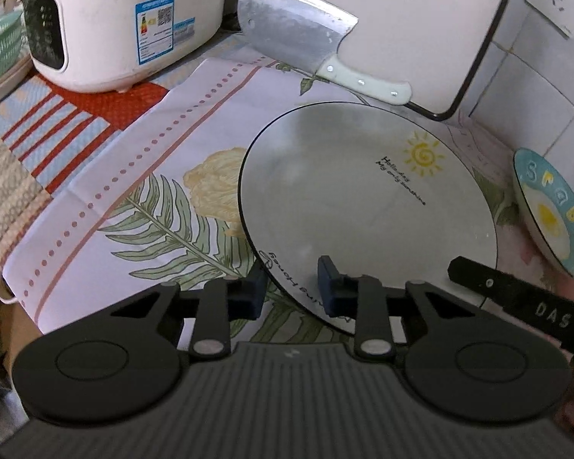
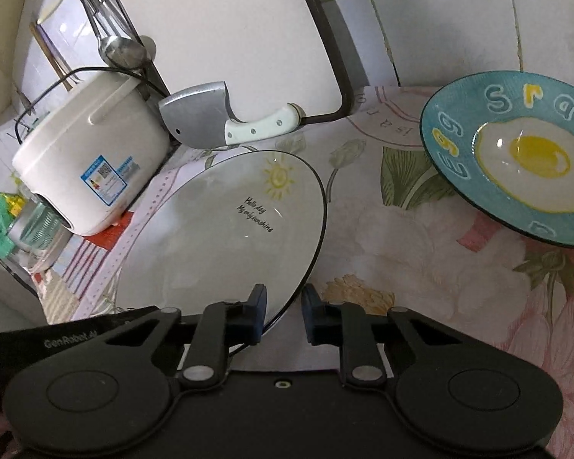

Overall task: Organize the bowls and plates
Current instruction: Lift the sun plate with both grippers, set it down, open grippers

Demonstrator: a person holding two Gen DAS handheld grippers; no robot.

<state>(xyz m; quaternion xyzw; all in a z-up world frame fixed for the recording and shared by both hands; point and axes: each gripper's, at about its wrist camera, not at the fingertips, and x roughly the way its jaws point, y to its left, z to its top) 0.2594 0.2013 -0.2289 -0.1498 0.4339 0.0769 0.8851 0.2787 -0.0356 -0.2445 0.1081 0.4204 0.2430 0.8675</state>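
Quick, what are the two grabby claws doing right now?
Left gripper: open, its fingers either side of the white sun plate's rim, not clamped.
Right gripper: open, straddling the same plate's edge, holding nothing.

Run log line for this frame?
left gripper: open, straddling white plate rim | right gripper: open, same rim | blue egg plate: apart

Soft, even daylight; faint glare on the white plate (image 1: 367, 206); sharp focus, strong fisheye bending, dark corners.
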